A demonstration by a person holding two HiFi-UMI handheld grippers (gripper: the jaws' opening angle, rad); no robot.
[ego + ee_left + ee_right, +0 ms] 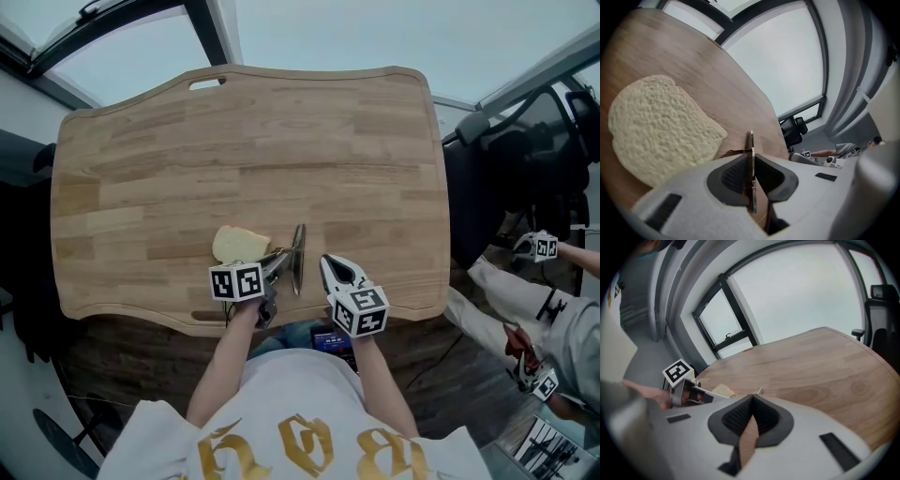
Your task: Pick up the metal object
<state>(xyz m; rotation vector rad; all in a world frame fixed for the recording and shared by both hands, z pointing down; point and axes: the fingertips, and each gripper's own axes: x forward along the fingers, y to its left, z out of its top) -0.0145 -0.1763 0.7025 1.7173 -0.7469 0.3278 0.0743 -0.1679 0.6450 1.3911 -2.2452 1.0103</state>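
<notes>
Left gripper: clenches the thin metal utensil edge-on, pads pressing its flat sides. Sits just right of a bread slice lying flat on the wooden tabletop, near the front edge. Utensil: runs lengthwise away from the person, between the two grippers; lifted or touching the wood, cannot tell. Right gripper: hangs just beside the utensil, jaws drawn together on nothing, above bare wood.

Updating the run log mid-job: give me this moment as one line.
left claw: shut on metal object | right claw: shut, empty | bread slice: on table, beside metal object
</notes>
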